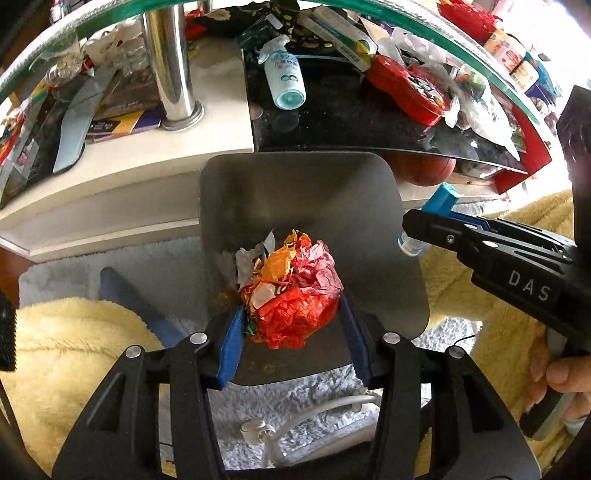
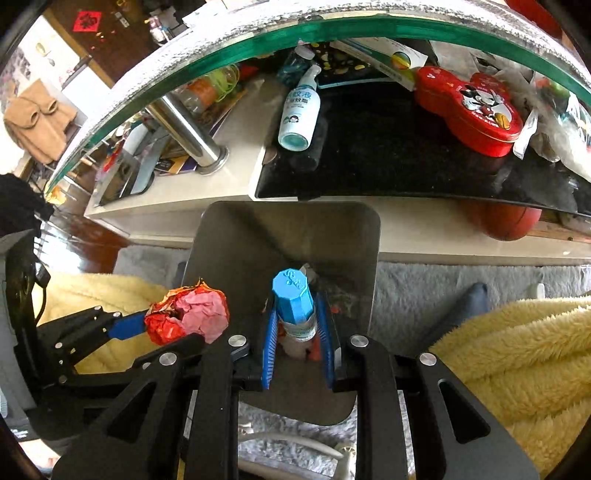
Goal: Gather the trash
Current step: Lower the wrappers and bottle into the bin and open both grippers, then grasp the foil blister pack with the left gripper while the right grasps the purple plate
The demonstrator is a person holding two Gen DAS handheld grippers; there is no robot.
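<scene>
1. Cluttered low table w/ green-edged glass top (image 2: 332, 27) and a shelf under it fills the background; grey rug (image 1: 303, 391) below, yellow fleece on both sides.
2. Steel bin (image 1: 406, 236) stands on the rug just in front of the table's near edge, mouth open toward both cams.
3. Left gripper (image 1: 291, 325) is clamped on a crumpled paper wad (image 1: 295, 295), red/pink/orange, hanging over the bin's near rim; some scraps look to lie inside already.
4. Right gripper (image 2: 297, 332) is clamped on a small bottle w/ blue cap (image 2: 293, 299), also over the bin opening, cap pointing at the far wall.
5. Step, as I read it: drop both items. Do it well by keeping each load inside the rim, not over the edge, then opening 1 gripper at a time.
6. Wad is light & may snag on a pad (image 1: 231, 350), so open wide. Bottle could bounce, so release low.
</scene>
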